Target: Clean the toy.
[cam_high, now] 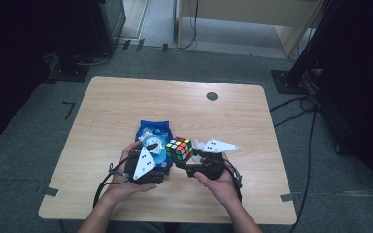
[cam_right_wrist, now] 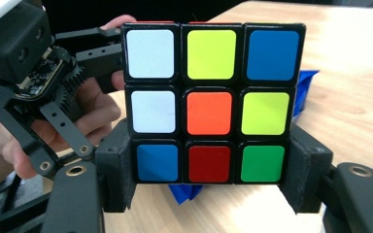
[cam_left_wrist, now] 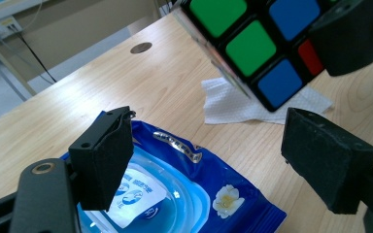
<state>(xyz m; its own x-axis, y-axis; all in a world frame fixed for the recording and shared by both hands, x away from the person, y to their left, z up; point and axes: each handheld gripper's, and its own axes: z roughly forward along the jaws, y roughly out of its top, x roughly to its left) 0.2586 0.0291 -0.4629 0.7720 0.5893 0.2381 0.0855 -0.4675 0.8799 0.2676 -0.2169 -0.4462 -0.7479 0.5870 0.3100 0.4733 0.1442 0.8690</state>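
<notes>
In the high view, the right gripper (cam_high: 190, 158) holds a cube (cam_high: 179, 149) above the near middle of the table (cam_high: 233, 126), and the left gripper (cam_high: 151, 155) hangs over a blue pack (cam_high: 154, 131) just left of the cube.

In the left gripper view, the left gripper (cam_left_wrist: 213, 155) stands wide open with nothing between its pads, above the pack (cam_left_wrist: 184, 194). The cube (cam_left_wrist: 257, 43) is up at the far right, off the table, and a white tissue (cam_left_wrist: 252, 104) lies beneath it.

In the right gripper view, the right gripper (cam_right_wrist: 209, 177) is clamped on the bottom row of the cube (cam_right_wrist: 209, 104), one pad on each side. The left gripper (cam_right_wrist: 68, 87) is at the left, close to the cube; whether it touches the cube cannot be told.
</notes>
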